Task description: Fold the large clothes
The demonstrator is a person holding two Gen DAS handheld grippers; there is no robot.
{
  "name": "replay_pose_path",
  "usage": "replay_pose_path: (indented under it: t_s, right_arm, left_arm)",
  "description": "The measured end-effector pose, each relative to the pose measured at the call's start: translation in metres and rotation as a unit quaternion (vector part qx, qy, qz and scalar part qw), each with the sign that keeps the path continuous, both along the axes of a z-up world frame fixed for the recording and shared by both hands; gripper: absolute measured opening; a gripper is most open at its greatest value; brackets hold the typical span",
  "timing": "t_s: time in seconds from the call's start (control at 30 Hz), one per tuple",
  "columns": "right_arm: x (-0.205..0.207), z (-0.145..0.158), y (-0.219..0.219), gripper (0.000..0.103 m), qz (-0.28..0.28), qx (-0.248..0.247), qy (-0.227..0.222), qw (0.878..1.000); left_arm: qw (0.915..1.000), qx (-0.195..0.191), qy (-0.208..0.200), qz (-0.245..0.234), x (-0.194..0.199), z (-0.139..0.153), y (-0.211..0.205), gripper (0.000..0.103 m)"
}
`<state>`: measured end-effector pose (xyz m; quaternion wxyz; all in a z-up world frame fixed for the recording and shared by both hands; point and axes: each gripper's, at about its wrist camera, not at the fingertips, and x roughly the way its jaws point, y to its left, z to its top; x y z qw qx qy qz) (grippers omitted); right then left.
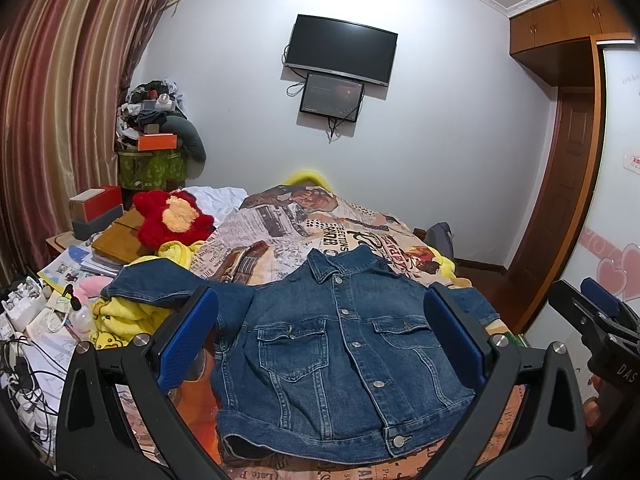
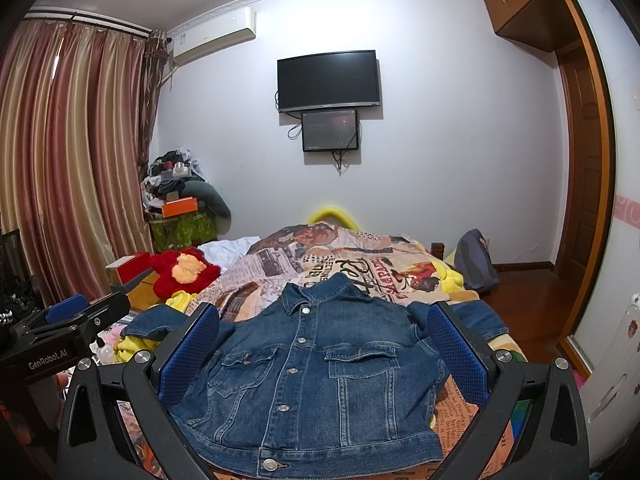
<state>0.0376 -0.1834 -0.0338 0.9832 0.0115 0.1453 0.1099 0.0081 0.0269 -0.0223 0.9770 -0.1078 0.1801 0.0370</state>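
Observation:
A blue denim jacket lies flat, front up and buttoned, on the bed, collar away from me and sleeves spread to both sides. It also shows in the right wrist view. My left gripper hovers open above the jacket's near hem, empty, blue pads wide apart. My right gripper is open and empty too, held beside it over the jacket. The right gripper shows at the right edge of the left wrist view; the left gripper shows at the left of the right wrist view.
The bed has a newspaper-print cover. A red plush toy, yellow cloth, boxes, papers and cables crowd the left side. Curtains hang left; a wardrobe and a door stand right. A TV hangs on the far wall.

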Motion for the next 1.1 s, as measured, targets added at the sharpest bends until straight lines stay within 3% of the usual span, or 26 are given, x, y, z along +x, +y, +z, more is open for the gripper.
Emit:
replay_pose_path:
  t_s: [0.77, 1.1]
  right_arm:
    - [0.007, -0.008, 0.001, 0.103, -0.001, -0.006, 0.005, 1.000]
    - [0.049, -0.016, 0.008, 0.103, -0.010, -0.027, 0.017, 0.999]
  left_arm:
    - [1.0000, 0.002, -0.005, 0.004, 0.006, 0.002, 0.005, 0.103]
    - [0.9977, 0.044, -0.014, 0.048, 0.033, 0.004, 0.023, 0.103]
